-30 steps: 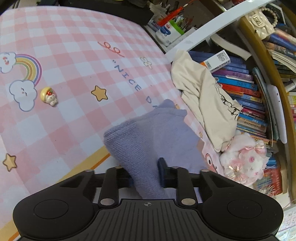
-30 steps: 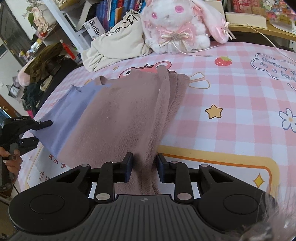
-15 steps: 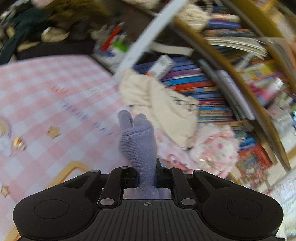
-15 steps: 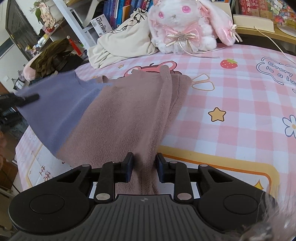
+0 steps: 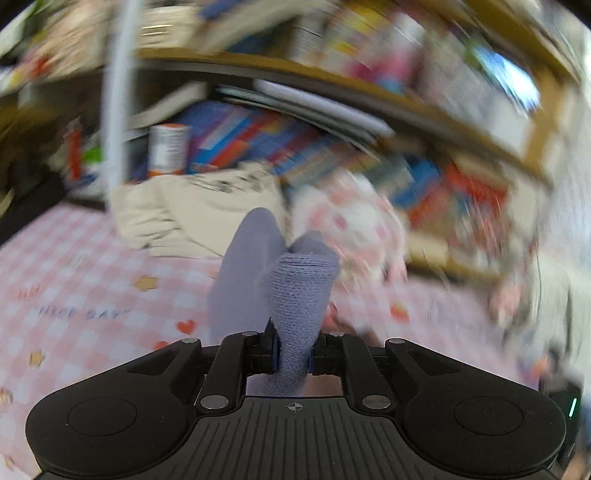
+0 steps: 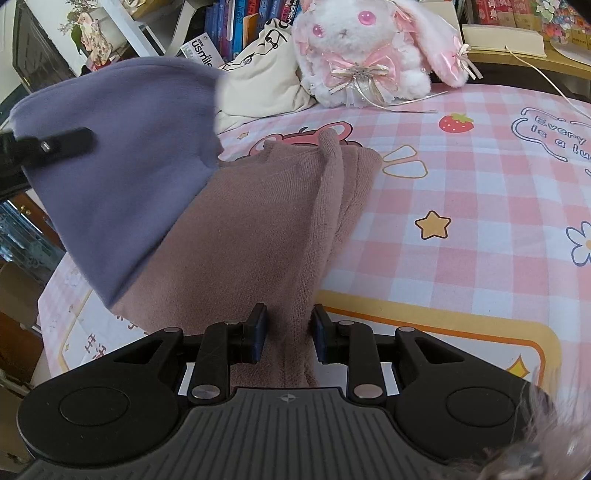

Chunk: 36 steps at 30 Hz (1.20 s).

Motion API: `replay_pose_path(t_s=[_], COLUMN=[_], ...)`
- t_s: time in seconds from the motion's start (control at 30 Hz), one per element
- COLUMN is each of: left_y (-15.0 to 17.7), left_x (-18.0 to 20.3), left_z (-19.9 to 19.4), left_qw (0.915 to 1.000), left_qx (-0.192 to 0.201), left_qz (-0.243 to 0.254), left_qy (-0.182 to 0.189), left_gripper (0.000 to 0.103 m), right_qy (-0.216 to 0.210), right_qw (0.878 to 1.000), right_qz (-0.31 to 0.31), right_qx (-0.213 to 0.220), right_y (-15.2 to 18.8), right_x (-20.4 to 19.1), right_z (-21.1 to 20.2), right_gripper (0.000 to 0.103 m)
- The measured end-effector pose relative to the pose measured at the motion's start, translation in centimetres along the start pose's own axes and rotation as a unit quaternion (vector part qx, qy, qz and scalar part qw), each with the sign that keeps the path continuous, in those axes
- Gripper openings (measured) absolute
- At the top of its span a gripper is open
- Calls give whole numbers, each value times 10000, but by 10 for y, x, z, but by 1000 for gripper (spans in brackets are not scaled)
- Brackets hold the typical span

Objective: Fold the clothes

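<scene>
A: Surface ahead of the fingers?
B: Pink-and-white checked cover (image 6: 461, 192), printed with stars and a strawberry.
A: Beyond the fingertips?
B: Bookshelves (image 6: 236, 26) packed with books; a plush rabbit (image 6: 365, 48) and cream bag (image 6: 266, 85) lean against them. Daylight illumination.

A lived-in home room, likely a bedroom or study corner. A pink checked cloth (image 6: 461, 177) with stars, a strawberry and cartoon lettering covers the desk. A white plush rabbit (image 6: 365, 51) with pink bows sits at its back edge, beside crowded bookshelves (image 6: 236, 22) and a cream tote bag (image 6: 262, 85).
</scene>
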<state>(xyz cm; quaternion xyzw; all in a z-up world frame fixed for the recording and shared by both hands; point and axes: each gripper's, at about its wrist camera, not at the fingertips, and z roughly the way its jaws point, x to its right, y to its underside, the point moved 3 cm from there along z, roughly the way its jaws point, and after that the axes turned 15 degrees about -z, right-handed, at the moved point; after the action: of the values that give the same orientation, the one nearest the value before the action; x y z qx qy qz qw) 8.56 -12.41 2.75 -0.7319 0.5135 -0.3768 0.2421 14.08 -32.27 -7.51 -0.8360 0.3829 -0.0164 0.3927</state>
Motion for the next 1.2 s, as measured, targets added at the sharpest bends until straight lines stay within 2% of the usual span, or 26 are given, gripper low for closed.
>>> replay_pose_path(t_s=[0.07,0.17,0.23,0.3,0.4,0.5,0.6,0.63,0.67,0.7,0.77,0.83,0.87,0.93,1.0,1.07,1.2], left_y=[21,62,82,89,89,82,71,68,62,57,50,54,61,77,95,107,113], left_x=[27,47,54,55,53,53,50,48,45,43,42,53,60,70,76,75,74], left_z=[13,38,48,51,48,43,35,31,27,22,14,13,15,23,34,44,47], left_qw=[9968,9840,9736,9676,9664,9706,9798,9828,9864,9892,9904,9850,9809,9704,9569,9484,9460], left_qx=[-283,-779,-846,-830,-832,-788,-515,-407,-248,-87,240,350,282,48,-231,-435,-482], left_qz=[738,1587,2091,2352,2409,2251,1914,1783,1603,1432,1281,1640,1893,2394,2871,3113,3187], left_qy=[-97,-224,-359,-382,-334,-335,-269,-239,-256,-297,-450,-412,-362,-314,-377,-423,-332], left_gripper=[17,22,23,26,26,28,26,24,15,14,13,13,13,14,21,25,35], right_qy=[-25,-77,-109,-138,-177,-196,-210,-213,-215,-218,-220,-222,-223,-230,-238,-249,-308], right_qw=[10000,10000,9999,9999,9998,9997,9996,9996,9996,9996,9995,9995,9995,9996,9996,9996,9995], right_qz=[-4,-13,-6,30,102,147,165,168,170,173,185,190,185,148,128,134,106], right_qx=[7,14,20,32,57,81,92,94,96,98,103,105,103,87,72,62,-22], right_y=[0,1,1,1,1,2,2,3,3,3,3,3,3,3,2,2,0], right_x=[1,2,3,4,6,7,7,8,8,8,8,8,8,8,8,8,9], right_z=[0,0,0,0,0,-1,-1,-1,-1,-1,-1,-1,-1,-2,-1,-1,-2], right_gripper=[25,25,25,25,25,25,25,25,25,25,25,25,25,25,25,25,25])
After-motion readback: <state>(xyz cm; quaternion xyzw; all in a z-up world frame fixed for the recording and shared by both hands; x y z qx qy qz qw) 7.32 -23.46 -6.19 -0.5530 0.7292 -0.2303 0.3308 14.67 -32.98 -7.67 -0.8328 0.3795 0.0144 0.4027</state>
